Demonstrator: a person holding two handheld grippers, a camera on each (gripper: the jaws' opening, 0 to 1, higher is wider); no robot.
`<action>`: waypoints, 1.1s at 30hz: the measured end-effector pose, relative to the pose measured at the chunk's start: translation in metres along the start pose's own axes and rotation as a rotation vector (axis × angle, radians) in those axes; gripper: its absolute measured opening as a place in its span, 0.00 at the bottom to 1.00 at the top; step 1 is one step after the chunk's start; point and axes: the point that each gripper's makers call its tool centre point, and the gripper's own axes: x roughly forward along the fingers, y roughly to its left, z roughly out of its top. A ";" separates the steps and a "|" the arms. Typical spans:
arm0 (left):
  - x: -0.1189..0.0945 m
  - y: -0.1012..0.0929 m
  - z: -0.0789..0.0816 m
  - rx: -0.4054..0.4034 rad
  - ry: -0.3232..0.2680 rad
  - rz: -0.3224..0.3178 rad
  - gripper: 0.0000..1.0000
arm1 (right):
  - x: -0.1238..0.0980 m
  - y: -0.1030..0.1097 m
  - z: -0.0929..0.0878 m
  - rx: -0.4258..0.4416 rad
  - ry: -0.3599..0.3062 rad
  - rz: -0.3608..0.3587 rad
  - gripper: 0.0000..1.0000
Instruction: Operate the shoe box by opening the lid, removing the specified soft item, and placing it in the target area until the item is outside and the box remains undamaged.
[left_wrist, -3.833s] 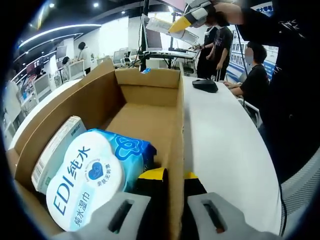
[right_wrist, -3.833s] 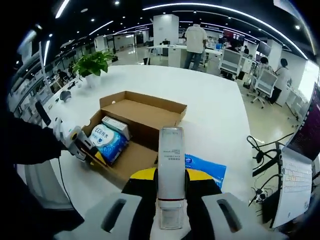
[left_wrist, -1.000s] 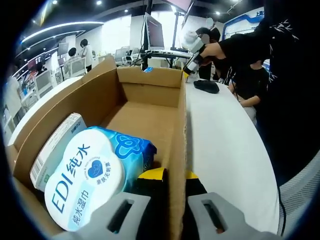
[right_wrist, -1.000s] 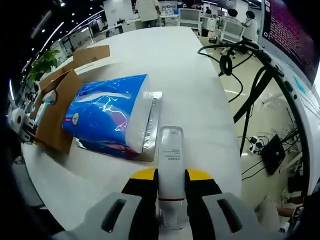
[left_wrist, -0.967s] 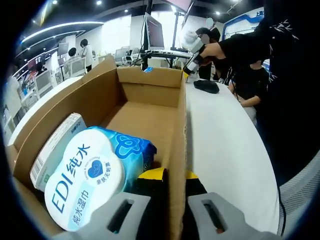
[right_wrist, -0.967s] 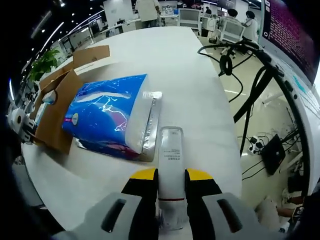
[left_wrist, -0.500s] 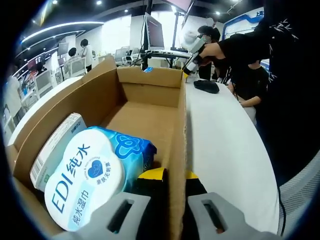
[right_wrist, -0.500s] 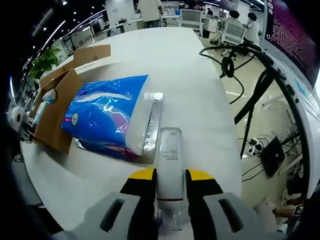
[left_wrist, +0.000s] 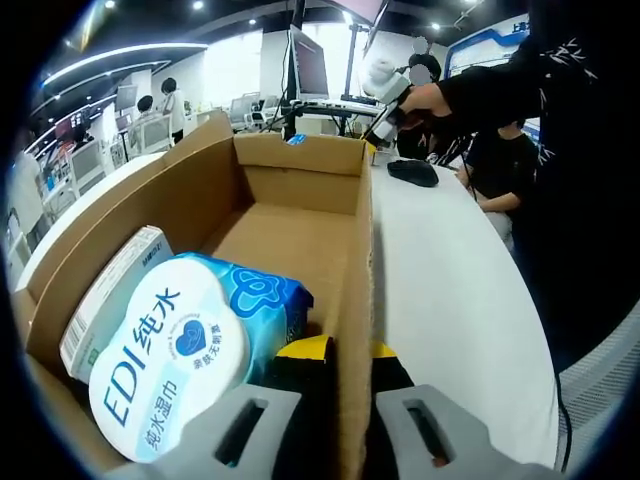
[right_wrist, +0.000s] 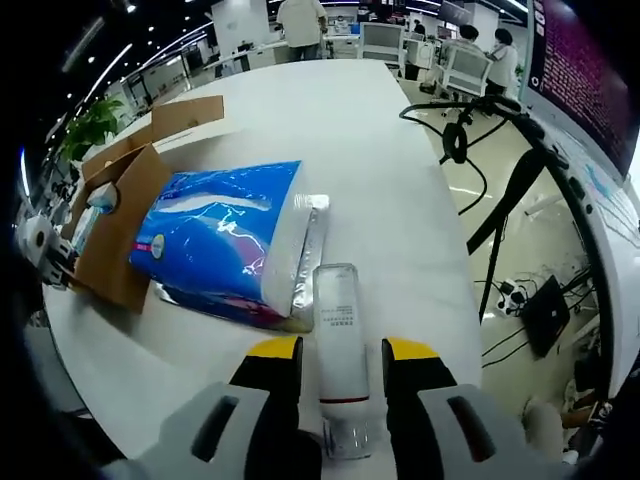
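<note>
The wet-wipes pack (left_wrist: 185, 355) hides most of the white carton (left_wrist: 112, 300) behind it. The cardboard box (right_wrist: 112, 225) is cut by the right gripper view's edge; its contents are too small to read.

this is a big open-plan office. long strip lights (left_wrist: 120, 55) and small spotlights run across a dark ceiling. rows of desks with monitors (left_wrist: 308, 68) and office chairs (right_wrist: 458, 70) stretch into the distance, and people (right_wrist: 297, 22) stand or sit at them. a wide white counter (right_wrist: 380, 150) carries a potted plant (right_wrist: 88, 125), with cables (right_wrist: 470, 130) trailing on the pale floor beside it.
</note>
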 end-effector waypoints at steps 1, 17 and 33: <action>0.000 0.000 0.000 0.000 0.000 0.000 0.02 | -0.002 0.001 0.001 -0.003 -0.003 -0.001 0.30; 0.000 0.001 -0.001 -0.016 0.004 0.003 0.02 | -0.030 0.008 0.026 -0.005 -0.076 0.030 0.34; 0.001 -0.001 0.002 -0.032 0.008 0.004 0.02 | -0.085 0.031 0.054 -0.174 -0.176 0.097 0.37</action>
